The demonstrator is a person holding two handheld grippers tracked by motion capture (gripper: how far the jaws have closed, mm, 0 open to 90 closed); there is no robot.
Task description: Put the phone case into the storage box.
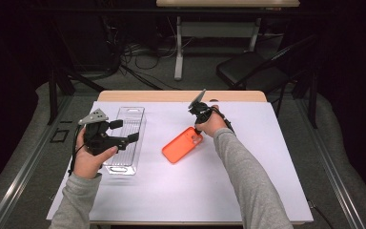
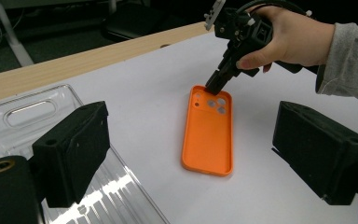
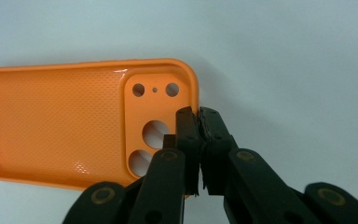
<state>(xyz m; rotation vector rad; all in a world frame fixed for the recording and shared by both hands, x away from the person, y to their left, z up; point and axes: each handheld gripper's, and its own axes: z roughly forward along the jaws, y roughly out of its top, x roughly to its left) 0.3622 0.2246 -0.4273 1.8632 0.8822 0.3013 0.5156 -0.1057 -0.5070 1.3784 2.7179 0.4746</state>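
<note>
orange phone case [image 1: 182,144]: long axis runs from right gripper [image 1: 198,130] toward the person; its fingers pinch the camera-end rim. left gripper [image 1: 124,131]: fingers spread, empty, farther off.

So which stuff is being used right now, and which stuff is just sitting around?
In use:
- orange phone case, lying open side up on the white table cover
- right gripper, fingers shut on the case's rim at the camera-hole end
- left gripper, fingers open, above the clear plastic tray

Just there:
- black chair behind the table
- cables on the floor
</note>
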